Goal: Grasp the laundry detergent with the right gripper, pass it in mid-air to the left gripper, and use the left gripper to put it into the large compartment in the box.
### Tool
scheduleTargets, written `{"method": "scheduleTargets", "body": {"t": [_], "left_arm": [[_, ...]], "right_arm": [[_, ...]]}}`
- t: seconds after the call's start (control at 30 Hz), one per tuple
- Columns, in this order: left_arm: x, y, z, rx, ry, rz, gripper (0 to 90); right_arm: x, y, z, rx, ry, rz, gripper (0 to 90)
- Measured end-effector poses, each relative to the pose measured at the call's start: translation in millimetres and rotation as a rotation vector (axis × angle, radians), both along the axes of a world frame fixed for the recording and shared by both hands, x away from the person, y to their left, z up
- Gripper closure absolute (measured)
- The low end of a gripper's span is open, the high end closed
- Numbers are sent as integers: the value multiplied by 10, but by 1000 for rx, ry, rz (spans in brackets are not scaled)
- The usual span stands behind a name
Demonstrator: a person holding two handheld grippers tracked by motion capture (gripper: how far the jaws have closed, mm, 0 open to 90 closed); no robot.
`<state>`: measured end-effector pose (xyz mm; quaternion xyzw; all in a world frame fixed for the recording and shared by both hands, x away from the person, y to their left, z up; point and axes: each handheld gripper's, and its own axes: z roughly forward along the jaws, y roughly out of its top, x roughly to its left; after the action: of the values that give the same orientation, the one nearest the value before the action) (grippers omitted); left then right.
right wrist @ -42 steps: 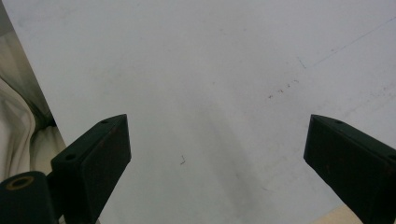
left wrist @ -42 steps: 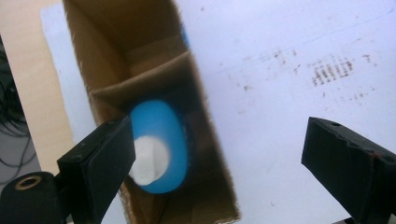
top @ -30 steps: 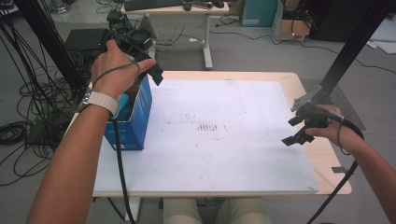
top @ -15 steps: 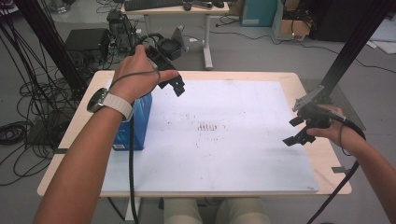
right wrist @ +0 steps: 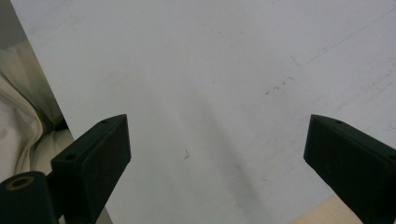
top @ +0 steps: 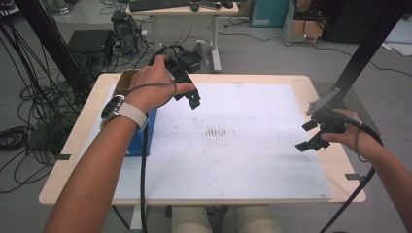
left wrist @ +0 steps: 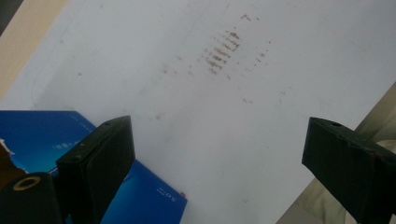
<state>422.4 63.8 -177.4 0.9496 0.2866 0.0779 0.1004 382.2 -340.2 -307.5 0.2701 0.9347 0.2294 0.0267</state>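
Blue box (top: 145,133) open-topped, contents hidden, left gripper (top: 193,97) and right gripper (top: 307,136) fingers wide apart, empty

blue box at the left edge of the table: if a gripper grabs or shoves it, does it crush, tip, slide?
The blue box looks like thin printed cardboard with an open brown flap, so its walls probably flex under a squeeze. It stands taller than it is thick, so a high push may tip it. Its glossy face on the white sheet suggests a low push slides it.

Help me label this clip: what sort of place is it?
Probably a lab or workshop: tangled black cables on the grey floor, a desk with a black keyboard, and black metal rig struts around the table.
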Motion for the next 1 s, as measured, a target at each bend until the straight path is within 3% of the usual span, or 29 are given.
{"method": "scheduleTargets", "body": {"t": [0.17, 0.33, 1.0], "left_arm": [[-19, -58, -50, 5, 1, -23, 96], [-14, -84, -89, 11, 4, -32, 97], [-10, -95, -124, -3, 11, -20, 98]], "right_arm": [[-8, 5, -26, 24, -3, -8, 72], [0, -12, -5, 2, 3, -1, 72], [14, 3, -65, 30, 2, -5, 72]]}}
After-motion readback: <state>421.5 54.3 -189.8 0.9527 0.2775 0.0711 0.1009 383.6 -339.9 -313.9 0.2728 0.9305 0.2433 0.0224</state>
